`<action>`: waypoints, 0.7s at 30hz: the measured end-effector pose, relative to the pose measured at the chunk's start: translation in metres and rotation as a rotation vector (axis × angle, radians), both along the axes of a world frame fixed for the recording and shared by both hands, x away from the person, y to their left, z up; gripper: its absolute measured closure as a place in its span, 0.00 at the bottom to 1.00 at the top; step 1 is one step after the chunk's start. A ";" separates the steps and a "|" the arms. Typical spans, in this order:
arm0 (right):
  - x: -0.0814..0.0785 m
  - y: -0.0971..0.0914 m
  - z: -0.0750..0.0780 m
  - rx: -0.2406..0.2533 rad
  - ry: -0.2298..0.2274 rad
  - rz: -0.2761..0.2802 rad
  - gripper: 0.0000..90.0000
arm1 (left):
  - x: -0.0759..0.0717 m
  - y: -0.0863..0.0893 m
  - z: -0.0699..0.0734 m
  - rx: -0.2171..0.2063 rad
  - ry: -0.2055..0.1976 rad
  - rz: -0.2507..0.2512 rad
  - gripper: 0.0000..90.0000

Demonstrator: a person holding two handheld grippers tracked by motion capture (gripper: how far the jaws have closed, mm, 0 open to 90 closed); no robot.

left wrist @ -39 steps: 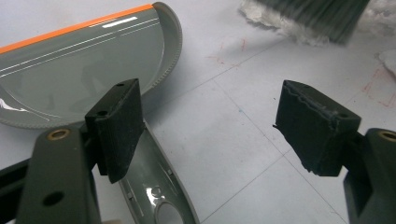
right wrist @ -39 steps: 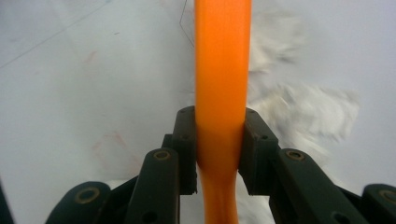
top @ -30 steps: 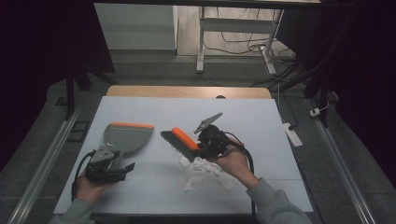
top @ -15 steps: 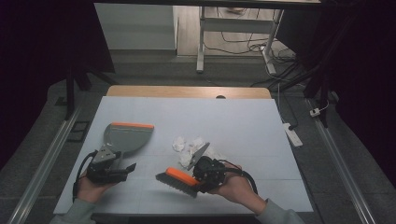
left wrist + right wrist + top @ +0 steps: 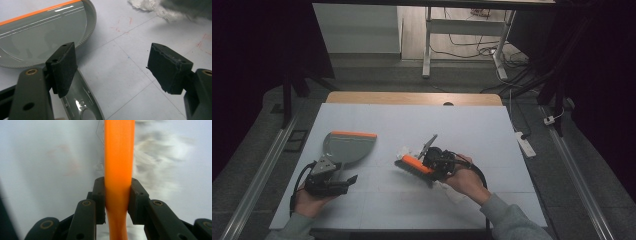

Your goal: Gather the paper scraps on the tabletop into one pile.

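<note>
A grey dustpan (image 5: 347,146) with an orange lip lies flat on the left of the white table (image 5: 492,130). My left gripper (image 5: 343,171) rests at its handle, open. In the left gripper view the jaws (image 5: 112,62) stand wide apart. The dustpan's handle (image 5: 82,105) lies under the left jaw and its pan (image 5: 42,32) ahead. My right gripper (image 5: 432,162) is shut on an orange hand brush (image 5: 413,164) at mid-table, and its pads clamp the orange handle (image 5: 118,157). Crumpled white paper (image 5: 408,151) lies by the bristles, and more paper (image 5: 451,192) under the right hand.
A white power strip (image 5: 524,142) lies off the table's right edge. A wooden strip (image 5: 412,98) runs along the far edge. Metal rails (image 5: 259,175) flank the table on the floor. White desk legs (image 5: 427,45) and cables stand beyond.
The right gripper with the brush dropped toward the near edge, then came back to mid-table beside the paper. The paper has shifted and spread. The left gripper has stayed put.
</note>
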State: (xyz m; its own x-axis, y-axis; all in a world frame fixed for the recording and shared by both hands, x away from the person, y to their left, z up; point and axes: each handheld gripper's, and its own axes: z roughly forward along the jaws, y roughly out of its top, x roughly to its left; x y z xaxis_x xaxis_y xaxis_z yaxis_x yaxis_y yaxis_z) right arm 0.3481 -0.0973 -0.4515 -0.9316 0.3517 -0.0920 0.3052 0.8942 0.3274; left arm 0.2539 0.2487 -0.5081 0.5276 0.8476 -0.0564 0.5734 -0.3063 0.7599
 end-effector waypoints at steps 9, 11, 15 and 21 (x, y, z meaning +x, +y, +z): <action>-0.016 -0.060 0.052 0.164 -0.045 -0.030 0.79 | 0.001 0.001 -0.001 -0.008 0.001 -0.005 0.27; -0.023 -0.077 0.058 0.163 -0.038 -0.034 0.79 | 0.000 0.000 0.000 -0.008 -0.003 -0.008 0.27; -0.039 -0.109 0.053 0.082 -0.005 -0.016 0.79 | 0.000 -0.002 0.002 -0.003 -0.007 -0.013 0.27; -0.060 -0.119 0.020 -0.077 0.077 0.113 0.79 | 0.000 -0.005 0.003 0.000 0.000 -0.013 0.27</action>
State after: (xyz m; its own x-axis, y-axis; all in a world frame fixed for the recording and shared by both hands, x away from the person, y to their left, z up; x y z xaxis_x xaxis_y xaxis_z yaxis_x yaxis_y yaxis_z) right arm 0.2879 -0.2159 -0.4318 -0.9700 0.2393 -0.0420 0.2231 0.9458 0.2359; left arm 0.2543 0.2441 -0.5056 0.5383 0.8409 -0.0562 0.5693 -0.3137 0.7599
